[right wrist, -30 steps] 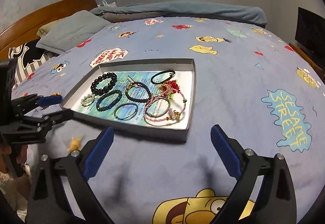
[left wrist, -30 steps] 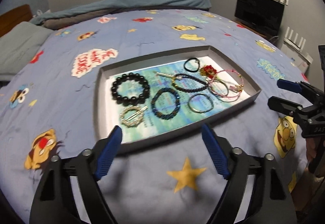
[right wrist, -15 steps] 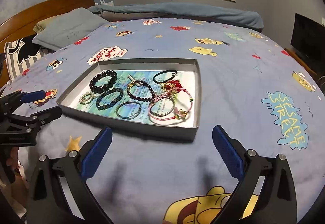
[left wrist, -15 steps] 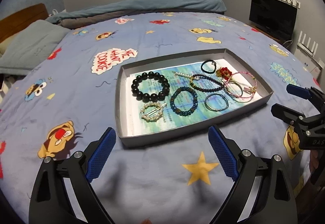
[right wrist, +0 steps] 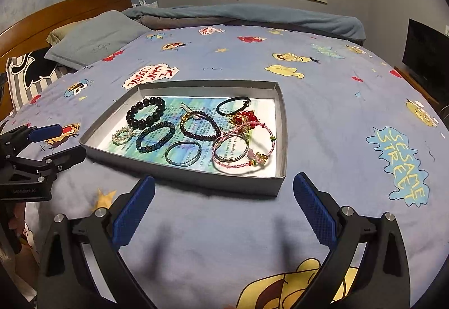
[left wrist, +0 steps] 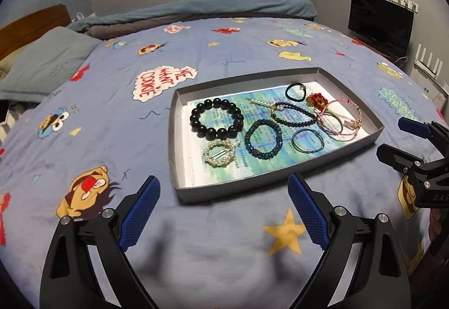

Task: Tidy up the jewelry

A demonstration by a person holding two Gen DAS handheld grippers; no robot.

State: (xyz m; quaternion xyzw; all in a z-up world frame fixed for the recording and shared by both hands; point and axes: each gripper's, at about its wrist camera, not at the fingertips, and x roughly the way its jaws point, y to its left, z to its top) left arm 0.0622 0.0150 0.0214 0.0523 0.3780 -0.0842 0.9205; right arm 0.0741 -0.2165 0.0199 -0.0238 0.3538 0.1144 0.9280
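Observation:
A shallow grey tray [left wrist: 177, 166] [right wrist: 196, 177] lies on the bed and holds several pieces of jewelry: a black bead bracelet [left wrist: 216, 122] [right wrist: 146, 112], a blue bead bracelet [left wrist: 263, 138] [right wrist: 155, 136], a pearl hair clip [left wrist: 221, 154], a black hair tie [left wrist: 296, 90] [right wrist: 233, 106], and tangled pink and red bracelets [left wrist: 341, 119] [right wrist: 242, 145]. My left gripper [left wrist: 224, 211] is open and empty, in front of the tray's near left corner. My right gripper [right wrist: 224, 205] is open and empty, in front of the tray's near right edge.
The bed has a blue Sesame Street cover [left wrist: 112, 101]. A grey pillow [right wrist: 95, 38] and a wooden headboard [right wrist: 64, 11] lie at the left. A folded blue blanket [right wrist: 252, 14] is at the far edge. A black screen [left wrist: 380, 23] stands at the right.
Both grippers have drawn back and risen a little, so the tray sits farther away and more centred in each view. The jewelry has not moved.

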